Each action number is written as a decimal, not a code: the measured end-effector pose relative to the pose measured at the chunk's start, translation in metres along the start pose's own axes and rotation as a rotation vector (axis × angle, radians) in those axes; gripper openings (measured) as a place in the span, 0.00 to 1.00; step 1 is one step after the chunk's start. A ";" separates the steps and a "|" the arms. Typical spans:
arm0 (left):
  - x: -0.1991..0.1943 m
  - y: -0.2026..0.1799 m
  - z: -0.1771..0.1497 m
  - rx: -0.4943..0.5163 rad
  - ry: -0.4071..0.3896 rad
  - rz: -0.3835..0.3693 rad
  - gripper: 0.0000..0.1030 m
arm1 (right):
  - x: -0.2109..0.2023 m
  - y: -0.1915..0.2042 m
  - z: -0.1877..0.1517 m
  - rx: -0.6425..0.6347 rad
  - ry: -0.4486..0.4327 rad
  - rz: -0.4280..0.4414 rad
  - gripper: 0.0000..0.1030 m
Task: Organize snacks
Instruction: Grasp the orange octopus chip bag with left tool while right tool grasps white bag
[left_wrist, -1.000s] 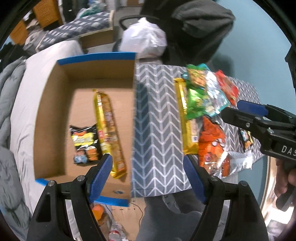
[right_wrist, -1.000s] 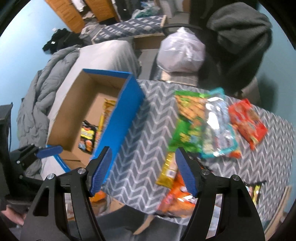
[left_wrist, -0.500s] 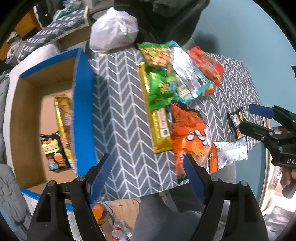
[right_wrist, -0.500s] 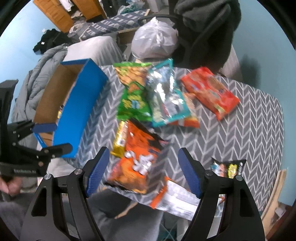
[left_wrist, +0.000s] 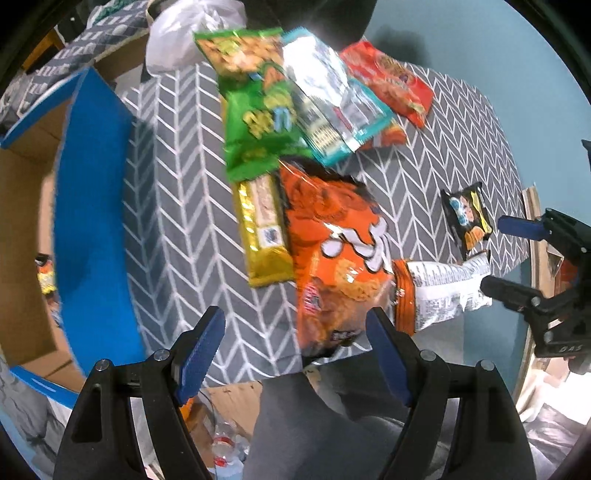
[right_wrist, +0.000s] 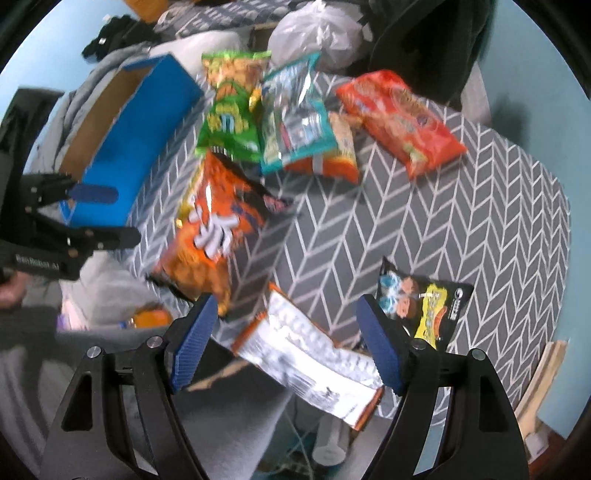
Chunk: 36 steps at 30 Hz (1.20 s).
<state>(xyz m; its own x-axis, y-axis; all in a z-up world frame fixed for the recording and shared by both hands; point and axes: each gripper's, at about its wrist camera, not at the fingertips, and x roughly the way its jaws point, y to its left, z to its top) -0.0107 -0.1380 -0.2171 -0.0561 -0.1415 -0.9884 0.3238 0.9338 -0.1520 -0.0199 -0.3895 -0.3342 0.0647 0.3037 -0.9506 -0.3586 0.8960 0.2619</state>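
pale blue wall (left_wrist: 461, 40) behind the far edge of the table. table covered in a grey cloth with white herringbone lines (right_wrist: 461, 229). beyond the far edge: a dark garment draped over a chair (right_wrist: 424, 40) and a white plastic bag (right_wrist: 314, 33). past the left edge: grey bedding (right_wrist: 92, 85), orange wooden furniture (right_wrist: 147, 5) further back. plastic bottles on the floor (left_wrist: 225, 446) under the near edge. a pale wooden board (right_wrist: 543, 384) leans off the right corner.

Snack bags (left_wrist: 332, 251) lie on the table (left_wrist: 184, 229), right of the box (left_wrist: 92, 221).
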 end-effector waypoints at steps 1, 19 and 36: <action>0.003 -0.002 0.000 -0.002 0.009 -0.002 0.77 | 0.005 -0.001 -0.004 -0.025 0.013 -0.003 0.78; 0.036 -0.012 0.003 -0.146 0.076 -0.052 0.78 | 0.075 0.011 -0.050 -0.459 0.265 -0.042 0.78; 0.059 -0.044 0.027 -0.216 0.098 -0.011 0.84 | 0.083 -0.042 -0.054 -0.004 0.152 0.068 0.49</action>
<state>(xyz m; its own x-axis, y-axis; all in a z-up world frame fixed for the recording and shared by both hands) -0.0026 -0.1968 -0.2690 -0.1538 -0.1294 -0.9796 0.1137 0.9825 -0.1477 -0.0496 -0.4194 -0.4329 -0.1010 0.3112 -0.9450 -0.3612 0.8735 0.3263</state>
